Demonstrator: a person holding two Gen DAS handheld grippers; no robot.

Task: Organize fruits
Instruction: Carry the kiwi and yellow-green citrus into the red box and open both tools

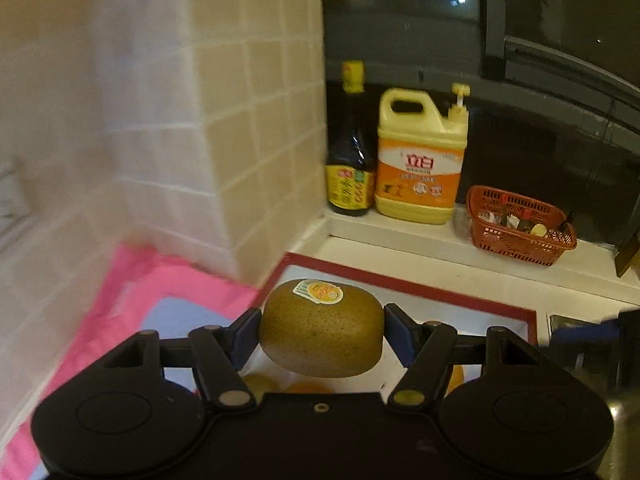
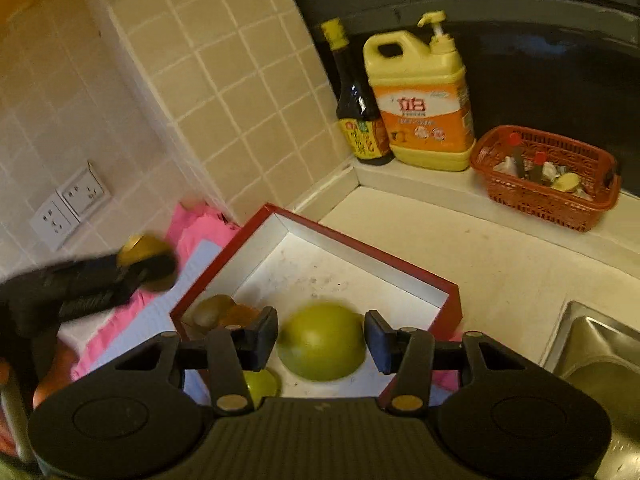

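Red box: green fruit, perhaps kiwis

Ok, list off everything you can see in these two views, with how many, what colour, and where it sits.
kiwi: one, brown with a sticker, held in the left tongs above the box
green fruit: one large, between the fingers of the right tongs, inside the box
box: one, red outside, white inside, on the counter
other fruits: a few, brownish and orange, in the box's near corner
sauce bottle: one, dark, yellow cap, back ledge
detergent jug: one, yellow and orange, beside the bottle
basket: one, red, on the ledge
pink sheet: left of the box
wall sockets: two, white
sink: steel, right edge
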